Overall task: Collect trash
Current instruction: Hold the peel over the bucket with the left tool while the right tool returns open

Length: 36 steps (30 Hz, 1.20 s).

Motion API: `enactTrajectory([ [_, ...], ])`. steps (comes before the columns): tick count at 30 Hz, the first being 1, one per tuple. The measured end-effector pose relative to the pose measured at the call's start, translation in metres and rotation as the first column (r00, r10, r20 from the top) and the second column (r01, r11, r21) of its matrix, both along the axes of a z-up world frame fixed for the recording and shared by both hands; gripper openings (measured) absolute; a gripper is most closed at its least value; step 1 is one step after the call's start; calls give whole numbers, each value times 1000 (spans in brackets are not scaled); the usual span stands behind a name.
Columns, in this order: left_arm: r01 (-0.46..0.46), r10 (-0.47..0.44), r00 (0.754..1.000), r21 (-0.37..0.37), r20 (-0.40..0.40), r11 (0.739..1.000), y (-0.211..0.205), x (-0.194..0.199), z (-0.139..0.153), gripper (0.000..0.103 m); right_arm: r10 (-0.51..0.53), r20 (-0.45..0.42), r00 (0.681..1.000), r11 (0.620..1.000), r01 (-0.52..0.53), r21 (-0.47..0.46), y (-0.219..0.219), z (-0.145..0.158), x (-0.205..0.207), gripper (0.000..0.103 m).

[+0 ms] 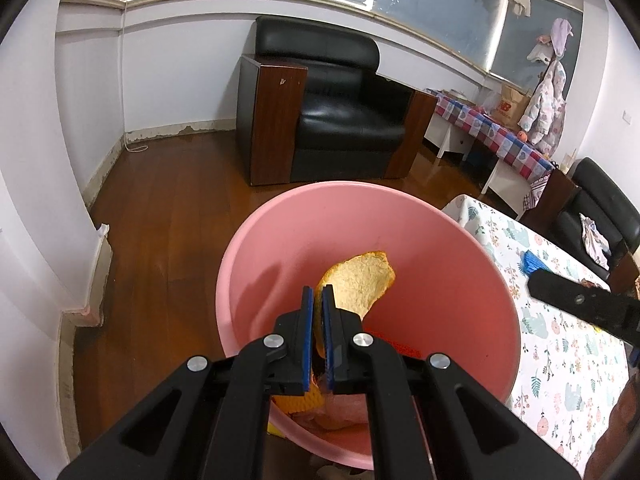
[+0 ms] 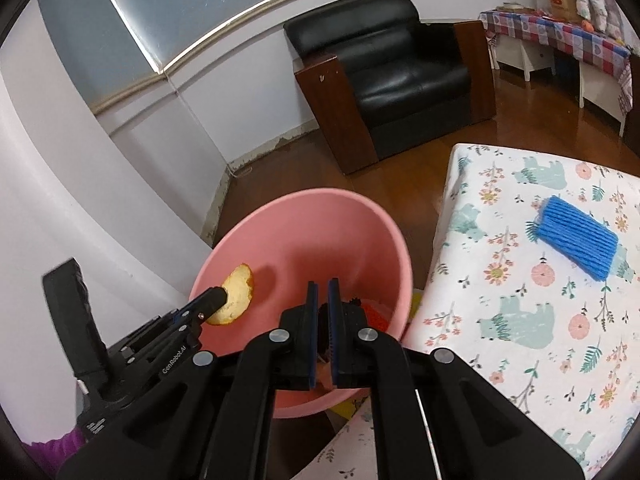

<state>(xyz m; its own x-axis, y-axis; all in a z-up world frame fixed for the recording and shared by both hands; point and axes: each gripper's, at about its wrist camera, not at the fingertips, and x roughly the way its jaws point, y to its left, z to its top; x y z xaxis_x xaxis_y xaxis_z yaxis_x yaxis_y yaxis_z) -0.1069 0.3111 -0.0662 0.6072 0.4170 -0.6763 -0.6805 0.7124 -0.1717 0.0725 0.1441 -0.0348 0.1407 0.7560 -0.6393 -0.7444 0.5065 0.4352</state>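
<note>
Pink plastic fills the lower middle of the left wrist view: a bin (image 1: 280, 248) standing on the wooden floor (image 1: 168, 200), just beside a table with a flowered cloth (image 1: 560, 360) at the right edge. The left claw (image 1: 317, 300) sits at the bottom centre, its blue pads nearly together and pinched on a piece of orange peel (image 1: 360, 280), which sticks up and to the right, pale side showing, over the mouth of the bin. More scraps lie at the bottom of the bin (orange and red, too hidden by the claw to name). A black armchair (image 1: 340, 100) stands at the upper centre.

From the right wrist view the same peel (image 2: 236, 296) shows at lower left, held by the left claw (image 2: 218, 296) inside the bin's (image 2: 320, 216) rim. The right claw (image 2: 322, 292) at the bottom centre has its pads close together; something dark shows in the gap, but I cannot tell whether it is held or merely lies behind. On the table (image 2: 520, 320) at the right lies a blue ribbed foam sleeve (image 2: 576, 248), well apart from the bin.

The step in hand looks like dropping the peel. The next move calls for parting the left pads so it falls inside, then probably reaching for the blue sleeve.
</note>
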Motion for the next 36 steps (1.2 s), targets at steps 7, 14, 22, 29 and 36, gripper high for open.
enactTrajectory([
  [7, 7, -7, 1000, -3, -6, 1000, -3, 3, -2, 4, -8, -85, 996, 998, 13, 54, -10, -3, 15, 5],
  [14, 13, -13, 1000, -6, -5, 1000, -2, 1, -2, 4, -50, -25, 998, 998, 51, 38, -20, 2, 22, 5],
  [22, 10, -10, 1000, -14, -16, 1000, -2, 6, -8, 4, -260, 59, 964, 960, 264, -90, -101, -10, 73, 6],
  [29, 17, -17, 999, -9, -37, 1000, -7, 17, -7, 4, -394, 155, 906, 894, 417, -161, -171, -20, 110, 45],
  [36, 16, -18, 997, -19, -77, 1000, -14, 27, -9, 4, -319, 292, 902, 875, 398, -274, -182, -27, 135, 47],
])
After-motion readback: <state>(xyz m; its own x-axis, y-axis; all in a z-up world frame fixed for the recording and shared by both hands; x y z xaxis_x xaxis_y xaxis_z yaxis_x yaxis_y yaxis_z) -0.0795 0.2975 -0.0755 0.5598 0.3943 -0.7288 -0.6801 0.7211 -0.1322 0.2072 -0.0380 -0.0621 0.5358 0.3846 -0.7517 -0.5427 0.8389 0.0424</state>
